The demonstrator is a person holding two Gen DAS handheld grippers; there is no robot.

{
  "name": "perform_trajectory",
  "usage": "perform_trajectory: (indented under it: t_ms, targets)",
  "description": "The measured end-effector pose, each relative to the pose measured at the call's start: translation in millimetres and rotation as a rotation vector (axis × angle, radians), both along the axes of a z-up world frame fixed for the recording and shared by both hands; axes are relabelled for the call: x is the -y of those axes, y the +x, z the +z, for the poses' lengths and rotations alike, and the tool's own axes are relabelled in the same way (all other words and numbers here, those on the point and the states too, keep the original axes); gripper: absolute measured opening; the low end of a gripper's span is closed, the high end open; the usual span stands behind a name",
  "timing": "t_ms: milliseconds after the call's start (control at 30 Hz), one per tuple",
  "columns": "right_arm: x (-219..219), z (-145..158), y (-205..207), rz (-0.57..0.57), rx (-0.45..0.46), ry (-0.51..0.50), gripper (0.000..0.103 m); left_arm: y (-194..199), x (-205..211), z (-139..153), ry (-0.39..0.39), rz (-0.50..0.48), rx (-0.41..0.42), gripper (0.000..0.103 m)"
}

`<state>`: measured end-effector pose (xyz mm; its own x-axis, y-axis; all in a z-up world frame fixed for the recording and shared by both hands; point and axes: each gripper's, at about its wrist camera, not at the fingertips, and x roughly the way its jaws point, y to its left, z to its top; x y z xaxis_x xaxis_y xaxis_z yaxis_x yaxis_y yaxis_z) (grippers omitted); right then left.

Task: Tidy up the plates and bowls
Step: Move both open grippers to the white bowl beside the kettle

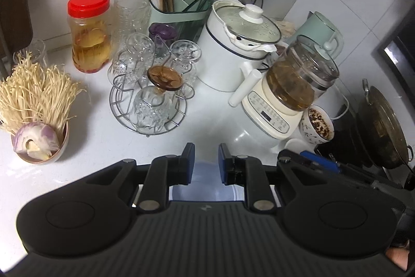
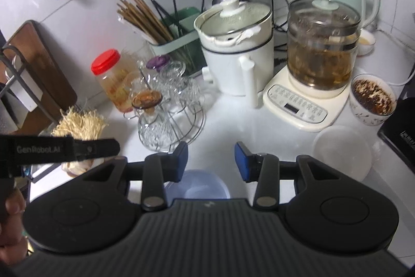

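Looking down past both tools, you can see a pale blue bowl (image 2: pixel 205 184) sitting on the white counter (image 2: pixel 233 121), just under the tips. It looks like it has been set down there, so that part seems done.

Your left gripper (image 1: pixel 206 162) has its jaws a little apart, and nothing is pinched between them. Your right gripper (image 2: pixel 210 161) has its jaws wider apart, and it holds nothing either. Both are let go.

Now count with me. One blue bowl under the tools. One clear plastic lid or dish (image 2: pixel 343 152) lies flat to the right, near the tea maker (image 2: pixel 311 85). One flowered bowl (image 2: pixel 372 100) full of dark bits stands just beside that. One small bowl (image 1: pixel 41 144) on the left holds onion and thin mushrooms. One tiny bowl (image 2: pixel 365 42) sits at the back. That makes about four bowls and one flat dish.

I think much is left to do. The bowls are still spread well apart, and none are stacked. I see no real plates here.
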<state>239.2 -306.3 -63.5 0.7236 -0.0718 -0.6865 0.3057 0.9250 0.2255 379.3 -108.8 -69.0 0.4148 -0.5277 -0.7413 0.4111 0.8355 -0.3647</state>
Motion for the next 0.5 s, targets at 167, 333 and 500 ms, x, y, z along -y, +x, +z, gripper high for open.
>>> perform_trajectory:
  t_ms: [167,333,500]
  targets:
    - [5.5,3.7,-9.2,-0.038,0.001,-0.006,0.043,-1.0,7.7,-1.6,0.001,-0.033,-0.008,0.022]
    - [23.8,3.7,-19.6,-0.097,0.014,-0.013,0.043,0.9,31.4,-0.9,0.004,-0.088,0.01,0.022]
    - [47.7,4.8,-27.3,-0.157,0.021,-0.023,0.043,2.0,63.3,-3.7,-0.006,-0.132,-0.003,0.022]
